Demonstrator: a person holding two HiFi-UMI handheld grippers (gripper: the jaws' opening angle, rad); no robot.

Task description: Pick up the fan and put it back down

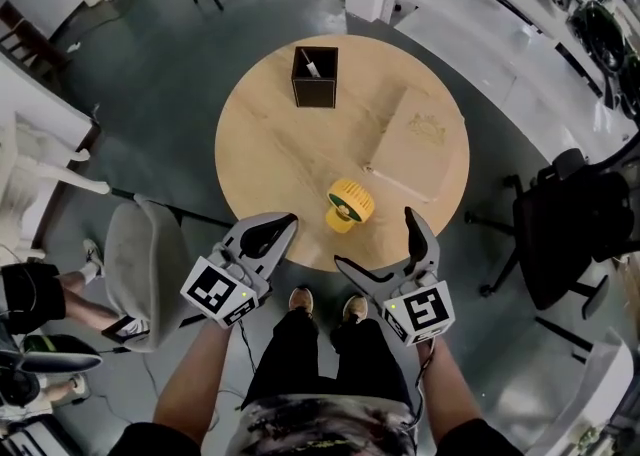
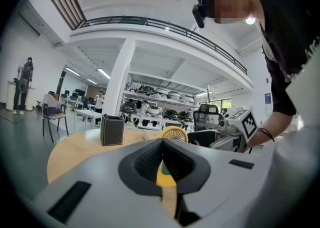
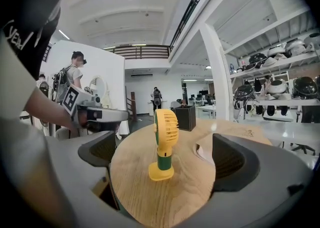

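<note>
From my feed, the fan (image 3: 163, 142) stands upright on its base on the round table (image 1: 270, 144), close to the table edge nearest the person. The right gripper (image 3: 166, 156) has its fingers spread wide at that same edge. In its own view the fan sits centred in the gap but farther in over the table, and neither pad touches it. The left gripper (image 2: 162, 144) hangs at the table's near edge too, its fingers pressed together with nothing pinched. Through its camera I get only the top of the fan's yellow grille (image 2: 174, 133) above the closed jaws, plus a yellow sliver in the slit; the stem and base are covered. From the head view the fan (image 1: 349, 205) is so foreshortened that I cannot judge its tilt. At the table's far side stands a black box (image 1: 314, 76) with something pale inside that I cannot make out.
</note>
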